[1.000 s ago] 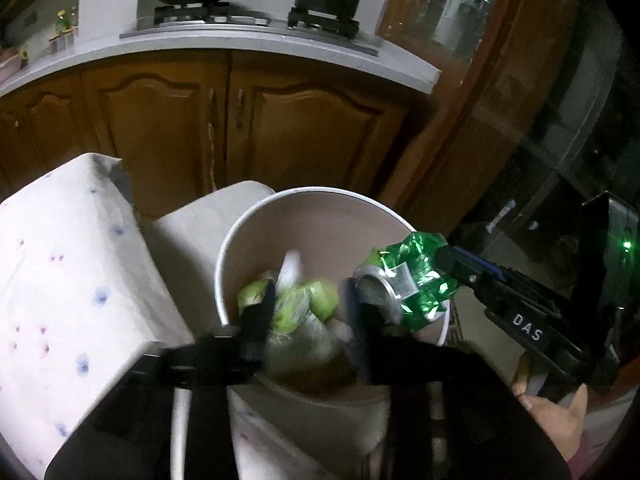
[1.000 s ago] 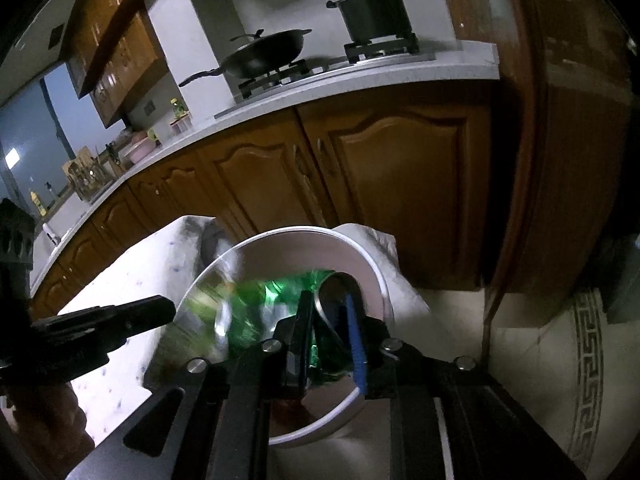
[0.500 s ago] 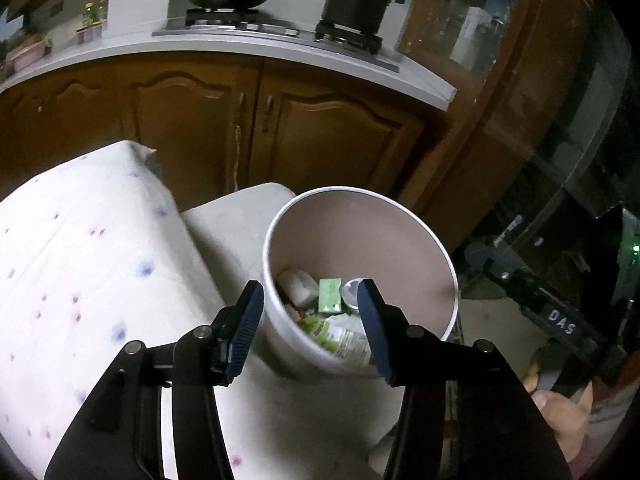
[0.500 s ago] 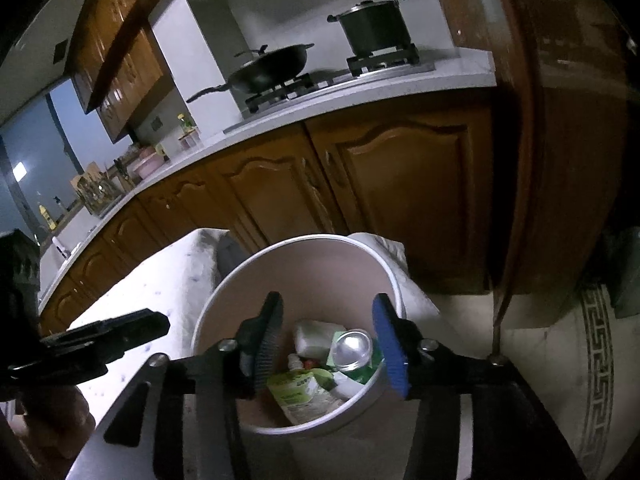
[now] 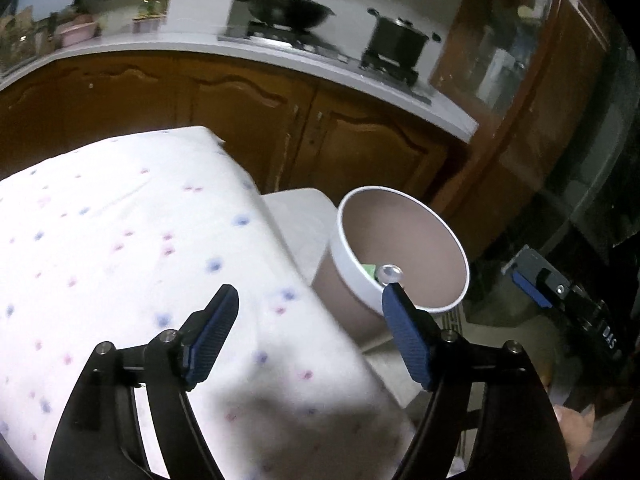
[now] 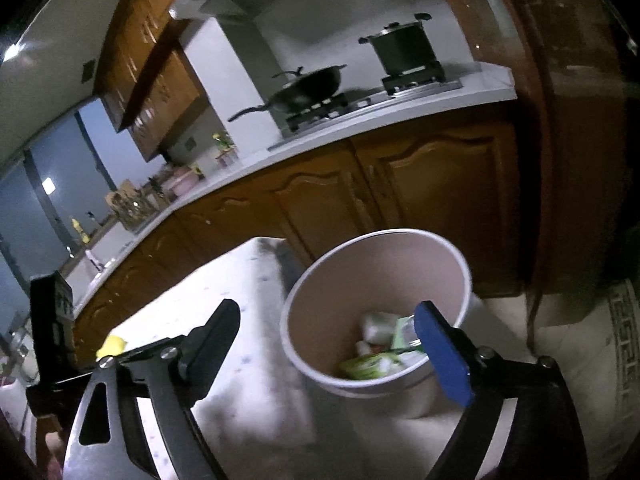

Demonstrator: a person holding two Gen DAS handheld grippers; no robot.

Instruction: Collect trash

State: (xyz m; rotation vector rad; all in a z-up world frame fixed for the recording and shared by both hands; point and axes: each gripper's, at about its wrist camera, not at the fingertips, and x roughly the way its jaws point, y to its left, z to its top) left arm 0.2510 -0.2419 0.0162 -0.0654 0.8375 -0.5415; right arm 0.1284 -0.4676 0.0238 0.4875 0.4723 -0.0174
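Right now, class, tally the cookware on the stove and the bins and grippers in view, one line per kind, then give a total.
Woks: 1
Lidded pots: 1
Trash bins: 1
Grippers: 2, the left gripper and the right gripper, both open and empty, jaws just opened
Total: 5

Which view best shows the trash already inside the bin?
The right wrist view: it looks down into the bin at wrappers and a can. The left wrist view shows only the can's top and a green scrap above the rim.
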